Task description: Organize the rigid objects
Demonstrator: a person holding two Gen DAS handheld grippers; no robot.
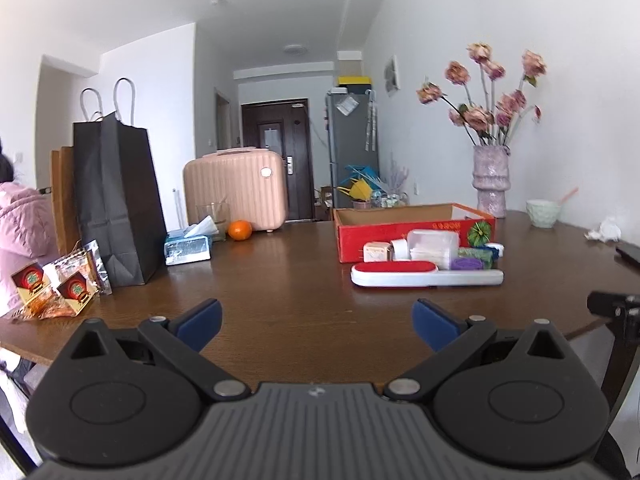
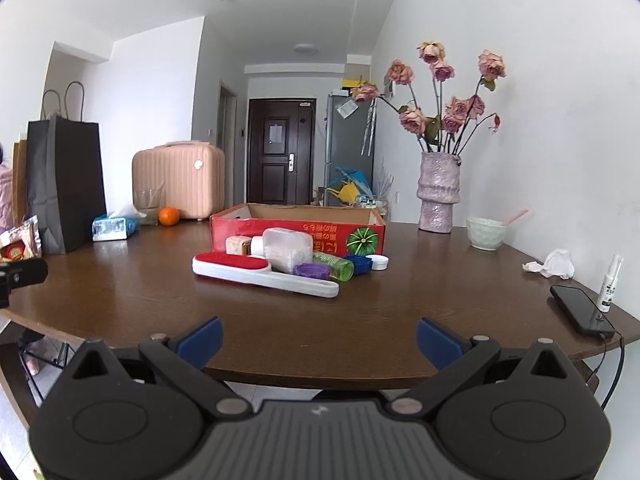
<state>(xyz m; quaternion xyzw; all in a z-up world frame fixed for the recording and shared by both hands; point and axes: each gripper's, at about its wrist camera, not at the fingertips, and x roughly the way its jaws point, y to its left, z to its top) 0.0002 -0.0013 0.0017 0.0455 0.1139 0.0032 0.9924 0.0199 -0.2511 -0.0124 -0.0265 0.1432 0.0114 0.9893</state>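
Observation:
A red cardboard box (image 1: pixel 416 227) (image 2: pixel 296 226) stands open on the brown table (image 1: pixel 280 276) (image 2: pixel 360 312). In front of it lie a white and red lint brush (image 1: pixel 424 274) (image 2: pixel 260 272), a clear plastic container (image 1: pixel 434 244) (image 2: pixel 288 250), a green bottle (image 2: pixel 334 266), a purple roll (image 1: pixel 466 264) (image 2: pixel 310 270), a blue item (image 2: pixel 360 264), a white cap (image 2: pixel 378 262) and small white and beige boxes (image 1: pixel 376 251) (image 2: pixel 239 245). My left gripper (image 1: pixel 316 324) is open and empty, near the table's front edge. My right gripper (image 2: pixel 318 340) is open and empty, short of the front edge.
A black paper bag (image 1: pixel 116 200), tissue pack (image 1: pixel 188 246), orange (image 1: pixel 240 230), glass and pink suitcase (image 1: pixel 236 190) stand at the left. Snack packets (image 1: pixel 56 284) lie front left. A vase of roses (image 2: pixel 438 192), bowl (image 2: pixel 486 232), crumpled tissue (image 2: pixel 554 264), phone (image 2: pixel 582 314) and spray bottle (image 2: pixel 610 284) are at the right.

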